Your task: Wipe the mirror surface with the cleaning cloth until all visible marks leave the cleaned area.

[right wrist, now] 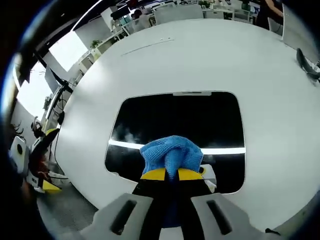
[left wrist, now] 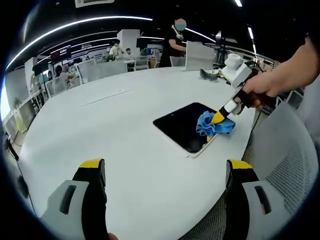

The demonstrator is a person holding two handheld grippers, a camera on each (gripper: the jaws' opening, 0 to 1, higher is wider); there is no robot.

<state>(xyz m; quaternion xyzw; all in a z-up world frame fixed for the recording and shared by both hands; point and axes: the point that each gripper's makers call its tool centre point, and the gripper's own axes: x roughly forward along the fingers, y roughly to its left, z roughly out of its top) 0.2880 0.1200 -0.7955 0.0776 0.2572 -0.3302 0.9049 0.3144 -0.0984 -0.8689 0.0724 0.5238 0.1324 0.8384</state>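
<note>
Wiping step under way. One mirror (right wrist: 180, 127), a dark rounded rectangle, lies flat on the white desk (left wrist: 100, 135) near the edge by the person. One blue cloth (right wrist: 172, 152) is bunched and clamped between the fingers of the right gripper (right wrist: 172, 174), and sits pressed on the near part of the glass; from the left gripper view the same cloth (left wrist: 215, 125) rests at the mirror's corner closest to the desk edge. The left gripper (left wrist: 165, 172) hovers above bare desk, well apart from the mirror, fingers spread wide with nothing between them. Faint pale smudges show left of the cloth on the glass. To do this well, I judge: keep the cloth flat to the surface, sweep in overlapping passes toward the far edge, light even pressure, and steady the mirror so it doesn't slide. Count: one mirror, one cloth, two grippers.
</note>
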